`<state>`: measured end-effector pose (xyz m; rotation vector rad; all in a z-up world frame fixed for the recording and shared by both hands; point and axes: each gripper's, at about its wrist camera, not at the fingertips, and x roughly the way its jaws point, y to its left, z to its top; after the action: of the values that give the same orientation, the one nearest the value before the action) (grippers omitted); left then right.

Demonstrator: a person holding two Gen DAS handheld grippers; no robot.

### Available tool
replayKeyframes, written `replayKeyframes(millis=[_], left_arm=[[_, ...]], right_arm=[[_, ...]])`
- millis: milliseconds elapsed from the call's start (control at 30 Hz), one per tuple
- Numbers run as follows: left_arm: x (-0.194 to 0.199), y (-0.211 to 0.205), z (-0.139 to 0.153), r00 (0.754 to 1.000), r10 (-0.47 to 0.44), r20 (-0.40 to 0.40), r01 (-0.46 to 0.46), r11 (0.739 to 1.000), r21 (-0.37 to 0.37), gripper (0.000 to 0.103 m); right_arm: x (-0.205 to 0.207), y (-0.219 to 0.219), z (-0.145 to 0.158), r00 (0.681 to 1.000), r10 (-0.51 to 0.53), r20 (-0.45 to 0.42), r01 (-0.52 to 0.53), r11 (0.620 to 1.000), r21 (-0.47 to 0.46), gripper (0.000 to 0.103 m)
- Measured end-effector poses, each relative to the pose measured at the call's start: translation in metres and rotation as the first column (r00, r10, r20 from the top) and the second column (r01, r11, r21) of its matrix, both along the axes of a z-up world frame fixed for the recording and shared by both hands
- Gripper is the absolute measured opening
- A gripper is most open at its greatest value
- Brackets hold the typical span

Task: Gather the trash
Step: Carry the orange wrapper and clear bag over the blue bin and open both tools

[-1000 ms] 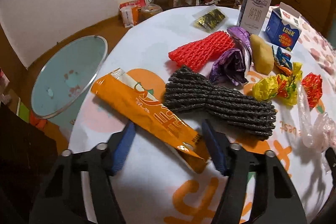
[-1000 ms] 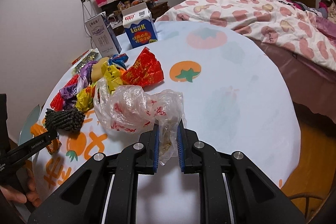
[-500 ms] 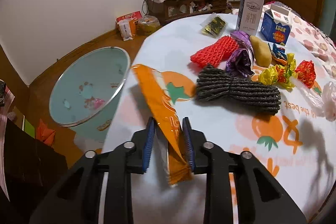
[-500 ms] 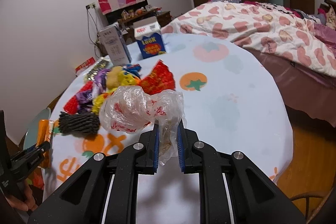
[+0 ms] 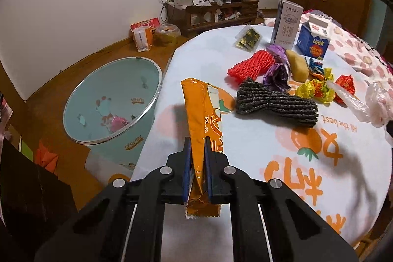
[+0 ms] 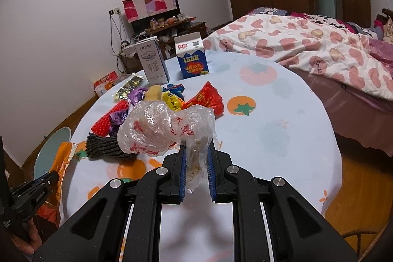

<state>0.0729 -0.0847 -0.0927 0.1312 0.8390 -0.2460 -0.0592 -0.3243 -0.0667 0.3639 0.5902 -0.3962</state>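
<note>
My left gripper (image 5: 196,161) is shut on a long orange snack wrapper (image 5: 199,114), lifted off the round table (image 5: 282,176) at its left edge; the same wrapper (image 6: 61,163) shows at the far left of the right wrist view. A crumpled clear plastic bag (image 6: 167,131) with red print hangs above the table in my right gripper (image 6: 196,168), whose pads are shut on its neck. On the floor to the left stands a pale blue bin (image 5: 110,100) with a few scraps inside.
On the table lie a grey foam net (image 5: 275,102), a red foam net (image 5: 250,64), purple, yellow and red wrappers, a grey carton (image 5: 287,23) and a blue carton (image 5: 313,41). A bed (image 6: 319,46) stands to the right, a cluttered cabinet (image 5: 211,11) by the wall.
The left gripper shut on the orange wrapper, lifted it and swung it toward the table's left edge. The right gripper rose with the plastic bag still held.
</note>
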Motion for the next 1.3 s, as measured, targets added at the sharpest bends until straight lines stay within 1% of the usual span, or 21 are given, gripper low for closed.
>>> replayKeyframes(millis=[100,233,367,667,1000,1300], left_arm=[[-0.003,0.004,0.005,1.0,-0.008,0.009,0.008,1.0,-0.011,0.009],[-0.006,0.009,0.012,0.999,-0.008,0.039,0.007,1.0,0.002,0.009],[-0.006,0.017,0.015,0.999,0.003,0.039,-0.003,1.0,0.001,0.009],[-0.003,0.035,0.02,0.999,0.023,0.041,-0.023,1.0,-0.013,0.009],[0.005,0.058,0.023,0.996,0.071,0.055,-0.071,0.997,0.002,0.009],[0.022,0.092,0.024,0.99,0.13,0.052,-0.13,0.992,-0.003,0.009]], right_arm=[[0.0,0.005,0.003,1.0,0.009,0.008,-0.009,1.0,-0.005,0.015],[0.005,0.015,0.006,1.0,0.026,0.008,-0.026,1.0,-0.013,0.015],[0.013,0.024,0.005,0.999,0.044,0.001,-0.044,0.999,-0.006,0.015],[0.037,0.057,0.011,0.992,0.126,0.006,-0.126,0.992,-0.009,0.015],[0.068,0.091,0.018,0.98,0.2,0.011,-0.2,0.98,-0.02,0.015],[0.095,0.125,0.022,0.965,0.261,0.011,-0.261,0.965,-0.03,0.015]])
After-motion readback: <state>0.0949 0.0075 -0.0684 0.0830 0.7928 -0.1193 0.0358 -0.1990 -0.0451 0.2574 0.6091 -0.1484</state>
